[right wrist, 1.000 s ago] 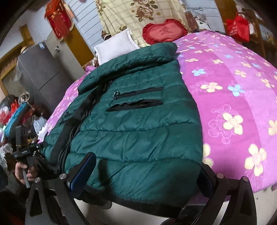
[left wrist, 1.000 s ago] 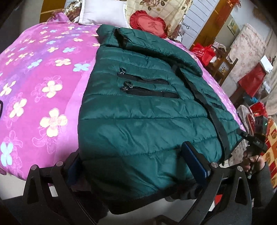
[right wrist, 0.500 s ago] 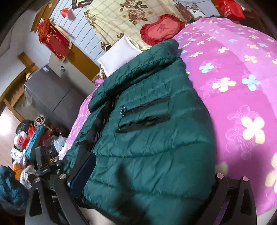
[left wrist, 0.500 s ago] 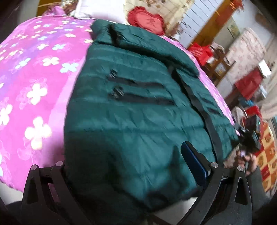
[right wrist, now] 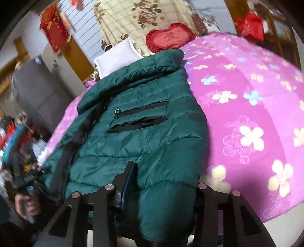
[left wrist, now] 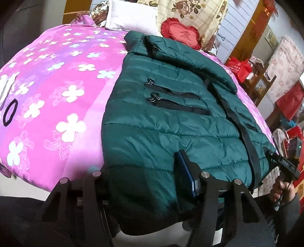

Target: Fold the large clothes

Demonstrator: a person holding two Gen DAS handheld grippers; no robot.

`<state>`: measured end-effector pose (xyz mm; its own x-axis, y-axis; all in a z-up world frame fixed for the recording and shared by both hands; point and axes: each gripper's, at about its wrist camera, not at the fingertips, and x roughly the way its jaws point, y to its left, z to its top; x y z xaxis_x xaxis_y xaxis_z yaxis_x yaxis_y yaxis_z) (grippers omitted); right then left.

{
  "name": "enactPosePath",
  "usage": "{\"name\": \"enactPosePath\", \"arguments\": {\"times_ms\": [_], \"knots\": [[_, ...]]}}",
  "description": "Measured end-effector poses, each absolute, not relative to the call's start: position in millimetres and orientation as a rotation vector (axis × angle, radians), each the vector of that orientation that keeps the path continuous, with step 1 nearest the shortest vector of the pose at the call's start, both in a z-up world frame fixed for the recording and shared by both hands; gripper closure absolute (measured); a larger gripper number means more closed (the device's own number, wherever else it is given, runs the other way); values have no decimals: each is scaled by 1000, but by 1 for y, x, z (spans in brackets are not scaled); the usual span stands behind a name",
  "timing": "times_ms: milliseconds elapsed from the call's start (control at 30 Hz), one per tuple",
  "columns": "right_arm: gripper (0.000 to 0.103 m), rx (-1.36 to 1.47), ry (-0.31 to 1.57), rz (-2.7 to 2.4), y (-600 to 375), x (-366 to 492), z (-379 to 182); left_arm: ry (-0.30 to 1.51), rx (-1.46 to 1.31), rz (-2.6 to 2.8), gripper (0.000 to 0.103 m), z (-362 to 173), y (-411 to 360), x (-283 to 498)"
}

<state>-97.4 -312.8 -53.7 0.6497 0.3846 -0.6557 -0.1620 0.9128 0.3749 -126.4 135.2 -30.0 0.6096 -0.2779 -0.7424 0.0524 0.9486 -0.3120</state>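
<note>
The green jacket (left wrist: 171, 121) is lying on the bed (left wrist: 57, 95) (pink, flowered); the left tool (left wrist: 144, 178) and right tool (right wrist: 161, 182) are both closing on its near hem.

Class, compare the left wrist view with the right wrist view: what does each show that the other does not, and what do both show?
Only the left wrist view shows a black loop lying on the pink bedspread.

Only the right wrist view shows a grey cabinet beside the bed.

Both show the green padded jacket with its hem at the bed's near edge, the red heart cushion and the white pillow. In each, a hand-held gripper's jaws are closing with the hem between them.
</note>
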Motion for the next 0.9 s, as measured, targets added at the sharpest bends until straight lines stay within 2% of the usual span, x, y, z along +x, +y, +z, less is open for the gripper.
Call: {"name": "enactPosePath", "arguments": {"times_ms": [33, 100, 267, 333, 467, 533, 567, 600, 667, 767, 900], "knots": [[60, 292, 803, 312, -313, -99, -54, 894, -271, -191, 46, -30, 134, -126], [60, 306, 786, 305, -314, -101, -55, 890, -269, -198, 36, -31, 133, -125], [60, 327, 770, 298, -316, -104, -57, 881, -290, -226, 23, -30, 130, -125], [61, 281, 783, 298, -311, -104, -55, 869, -307, -220, 23, -31, 131, -126], [75, 227, 786, 309, -302, -101, -52, 853, -376, -220, 24, -30, 138, -127], [80, 217, 781, 312, -300, -102, -50, 865, -367, -199, 40, -29, 139, -127], [82, 206, 772, 314, -297, -103, -47, 872, -349, -164, 58, -29, 140, -127], [83, 196, 766, 314, -295, -105, -46, 876, -356, -156, 68, -30, 143, -127], [84, 162, 746, 316, -290, -111, -41, 881, -390, -164, 78, -30, 149, -128], [85, 156, 714, 296, -288, -121, -37, 862, -354, -158, 83, -25, 147, -131], [86, 165, 672, 263, -289, -134, -31, 844, -305, -144, 84, -21, 143, -135]]}}
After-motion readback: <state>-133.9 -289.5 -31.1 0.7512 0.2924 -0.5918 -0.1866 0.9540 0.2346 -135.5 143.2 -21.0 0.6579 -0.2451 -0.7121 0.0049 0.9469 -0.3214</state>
